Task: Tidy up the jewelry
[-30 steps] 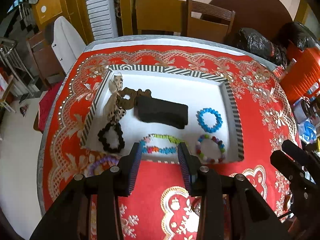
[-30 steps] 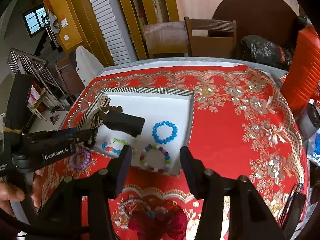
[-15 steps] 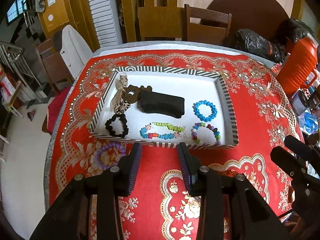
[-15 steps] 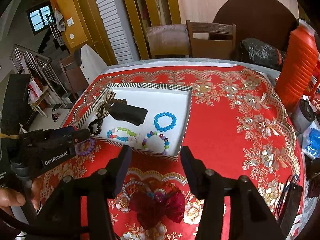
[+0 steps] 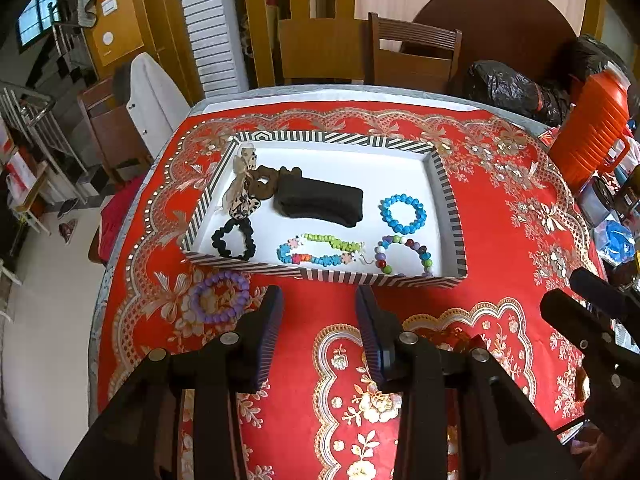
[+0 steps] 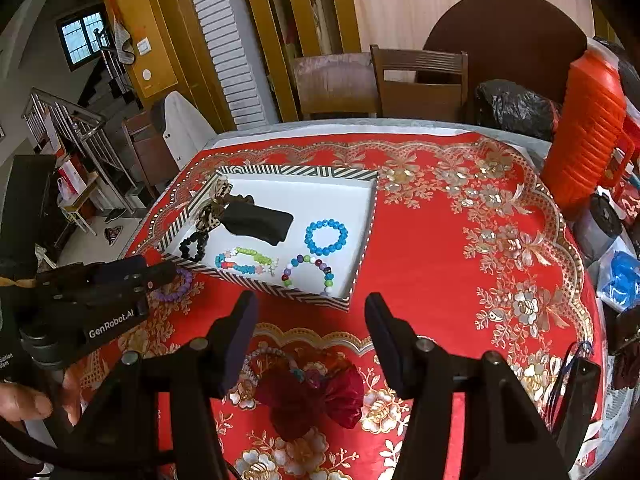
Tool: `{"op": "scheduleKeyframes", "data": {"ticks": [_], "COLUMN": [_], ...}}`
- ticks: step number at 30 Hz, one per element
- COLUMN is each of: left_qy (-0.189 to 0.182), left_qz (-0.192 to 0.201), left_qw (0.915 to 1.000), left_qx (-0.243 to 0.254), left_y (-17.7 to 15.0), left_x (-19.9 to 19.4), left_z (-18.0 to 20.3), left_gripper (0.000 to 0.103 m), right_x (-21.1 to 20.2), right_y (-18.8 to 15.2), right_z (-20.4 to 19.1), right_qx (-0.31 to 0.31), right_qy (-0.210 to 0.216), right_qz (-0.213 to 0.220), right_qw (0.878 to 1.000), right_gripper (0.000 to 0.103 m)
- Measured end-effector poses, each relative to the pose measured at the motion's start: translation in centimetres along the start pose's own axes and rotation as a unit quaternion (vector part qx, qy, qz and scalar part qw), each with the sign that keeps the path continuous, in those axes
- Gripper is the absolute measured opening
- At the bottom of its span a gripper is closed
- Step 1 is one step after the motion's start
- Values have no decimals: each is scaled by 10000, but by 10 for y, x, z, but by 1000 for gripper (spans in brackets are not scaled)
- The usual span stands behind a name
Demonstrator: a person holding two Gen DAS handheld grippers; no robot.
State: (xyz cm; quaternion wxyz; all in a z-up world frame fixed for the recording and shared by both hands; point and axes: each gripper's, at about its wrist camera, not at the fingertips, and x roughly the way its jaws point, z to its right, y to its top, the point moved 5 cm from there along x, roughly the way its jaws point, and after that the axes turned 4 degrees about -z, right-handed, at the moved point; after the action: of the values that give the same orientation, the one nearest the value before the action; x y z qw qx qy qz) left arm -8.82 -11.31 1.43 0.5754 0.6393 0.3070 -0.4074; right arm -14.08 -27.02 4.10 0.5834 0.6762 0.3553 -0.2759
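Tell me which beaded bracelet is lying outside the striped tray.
The purple bracelet: it lies on the red tablecloth just off the striped tray, near its front left corner. The blue, multicoloured and other bracelets lie inside the tray.

Left wrist view – rides behind left gripper, looks down steeply across red tablecloth toward 12 o'clock; striped tray near, centred.

Right wrist view – behind right gripper, shallower tilt, set further right; same tray at 11 o'clock, left gripper entering at 9 o'clock.

Shared: tray, tablecloth, wooden chairs at 12 o'clock.
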Motion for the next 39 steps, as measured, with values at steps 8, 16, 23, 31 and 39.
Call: {"op": "scheduleKeyframes", "data": {"ticks": [8, 16, 23, 31, 39], "left_qy": [24, 29, 3, -2, -17], "left_qz": [-5, -34, -55, -112, -159], "left_qw": [10000, 9999, 9999, 9999, 9998], "left_qx": [62, 104, 107, 132, 121], "left_y": [-4, -6, -7, -10, -12], "left_x": [-1, 0, 2, 5, 8], "left_z": [5, 8, 10, 12, 10], "left_gripper": [24, 24, 24, 24, 24], "right_x": [0, -1, -1, 2, 3], "right_y": [-5, -8, -9, -12, -13], "right_z": [1, 4, 11, 13, 13], "right_qx": [-12, 30, 104, 150, 140], "right_qy": [-10, -19, -36, -38, -40], "right_qz": [-44, -70, -102, -157, -171], "right_qw": [10000, 10000, 9999, 9998, 9997], "right_gripper": [59, 59, 59, 59, 59]}}
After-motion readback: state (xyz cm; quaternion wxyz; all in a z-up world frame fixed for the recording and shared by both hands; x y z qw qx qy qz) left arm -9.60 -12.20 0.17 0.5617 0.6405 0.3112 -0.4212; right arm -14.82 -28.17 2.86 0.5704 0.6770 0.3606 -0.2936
